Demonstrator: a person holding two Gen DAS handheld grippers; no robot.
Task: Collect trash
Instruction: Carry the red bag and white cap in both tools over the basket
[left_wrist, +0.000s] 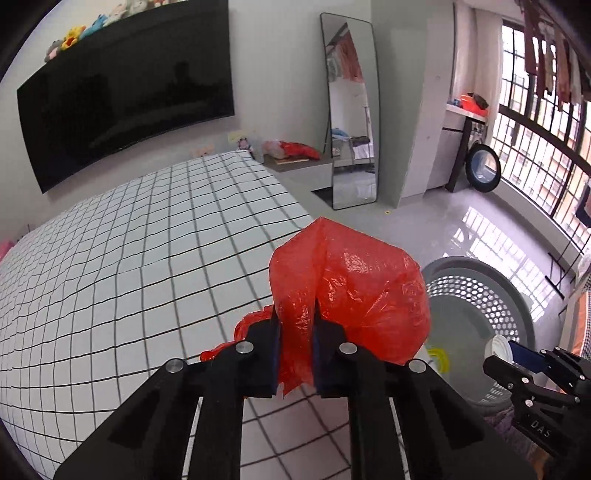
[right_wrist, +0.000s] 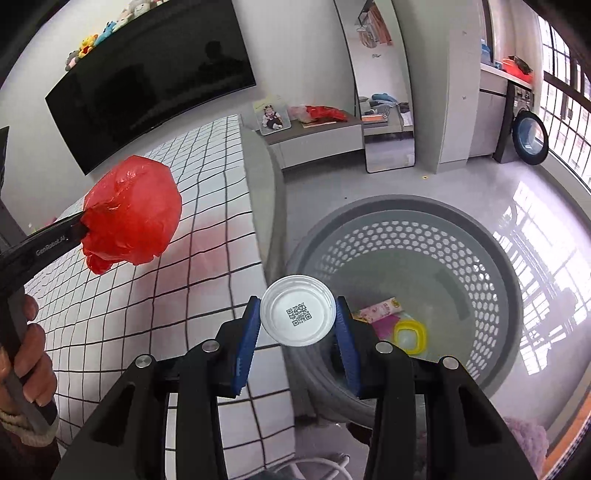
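Note:
My left gripper (left_wrist: 295, 317) is shut on a crumpled red plastic bag (left_wrist: 354, 295) and holds it above the edge of the checked bed; the bag also shows in the right wrist view (right_wrist: 133, 214). My right gripper (right_wrist: 297, 314) is shut on a white round plastic lid (right_wrist: 297, 315) with a QR code, held over the near rim of the grey perforated basket (right_wrist: 495, 280). The basket also shows in the left wrist view (left_wrist: 476, 291), with the right gripper (left_wrist: 513, 360) at its right side. A yellow-rimmed lid (right_wrist: 410, 334) and a pink wrapper (right_wrist: 380, 308) lie in the basket.
The bed with the white grid cover (left_wrist: 129, 277) fills the left. A standing mirror (left_wrist: 352, 110), a low cabinet (right_wrist: 317, 138) with red bags, and a washing machine (left_wrist: 482, 168) stand at the back. Glossy floor (right_wrist: 369, 184) lies beyond the basket.

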